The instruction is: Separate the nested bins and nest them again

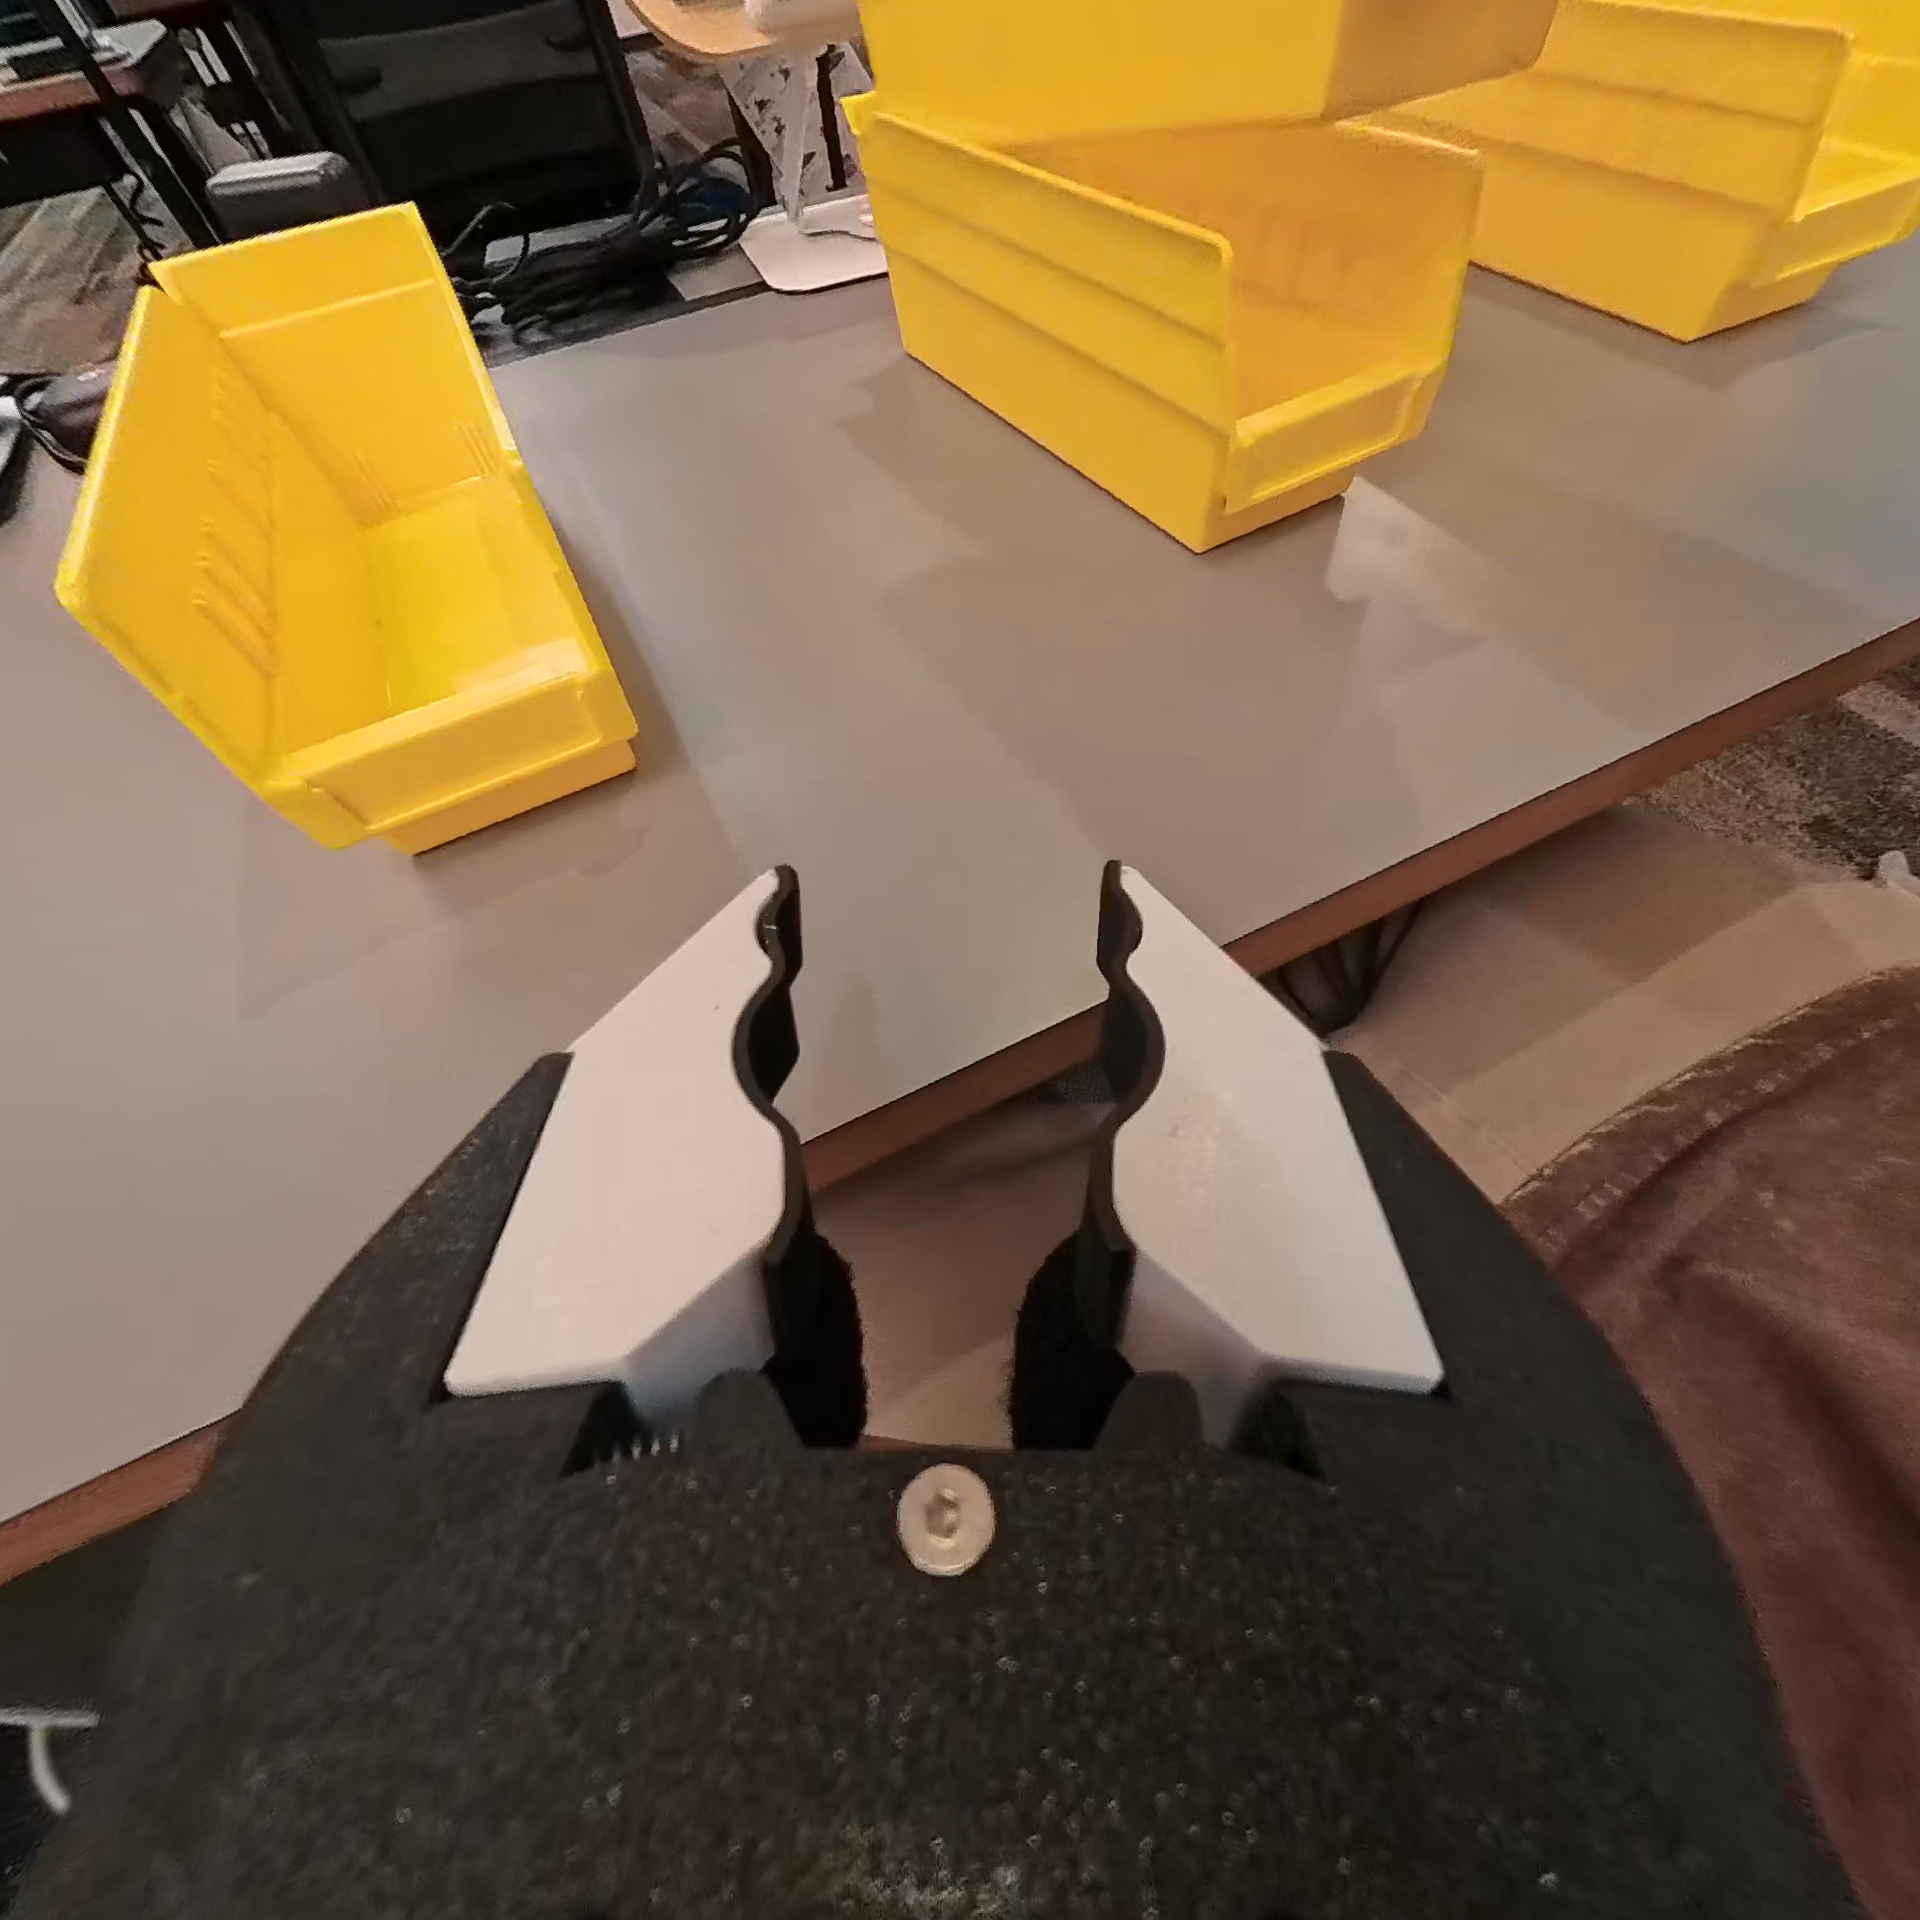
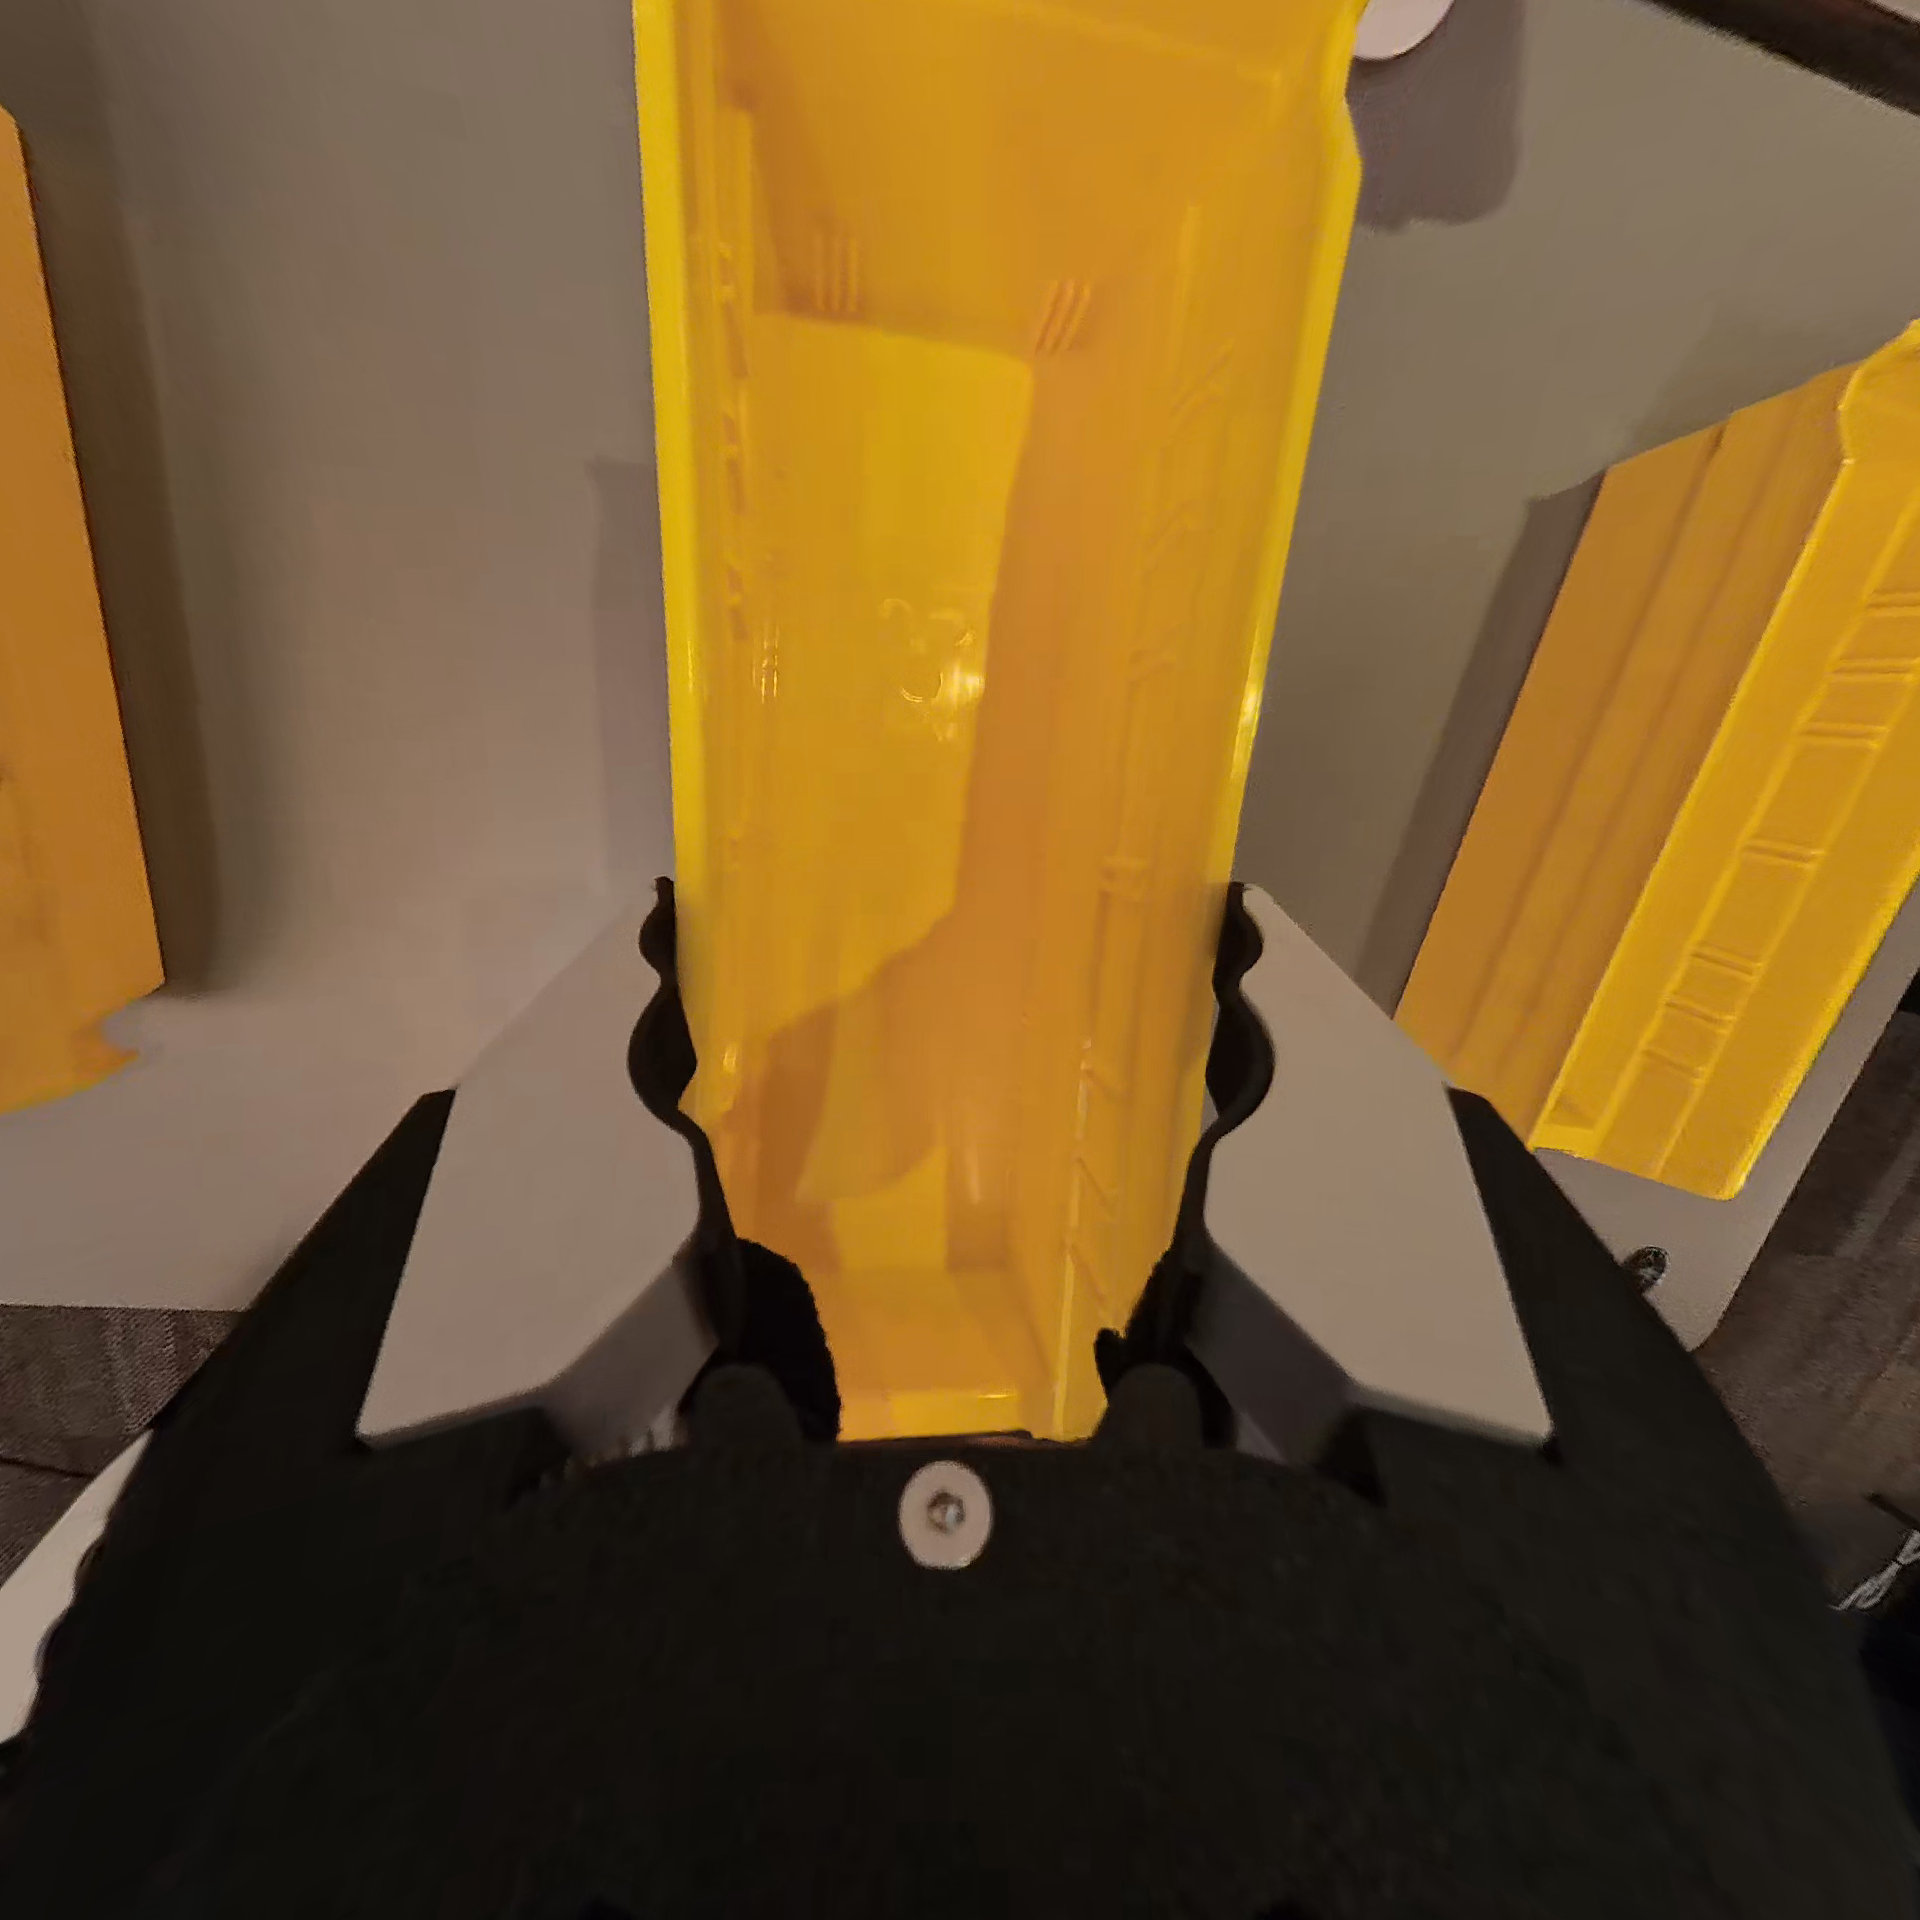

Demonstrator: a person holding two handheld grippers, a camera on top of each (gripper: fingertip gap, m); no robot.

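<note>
While the left gripper [image 1: 948, 904] hangs over the near edge of the smooth grey counter [image 1: 935, 665], its white, wavy-edged, black-lined jaws stand moderately apart with nothing between them. Ahead to its left, one glossy yellow plastic bin with an open sloped front [image 1: 343, 561] sits alone on the counter, low lip toward the camera, long axis running away from the viewer. Farther ahead at centre sits a second yellow bin with stepped side ribs [image 1: 1164, 343], its open front turned to the right. Just above it hangs a lifted yellow bin [image 1: 1195, 52], clear of the rim below as far as shows. More yellow bins [image 1: 1662, 177] stand at the far right.

In the right wrist view, the right gripper [image 2: 945, 894] holds the translucent yellow bin held in the jaws [image 2: 966, 623] across its width, both jaws pressed against its outer side walls. Its long axis runs straight ahead, open interior facing the camera. The stepped bin shows dimly through its floor. A ribbed yellow bin [image 2: 1714, 831] lies to the right on the counter, and another yellow bin edge [image 2: 62, 675] sits at left.
</note>
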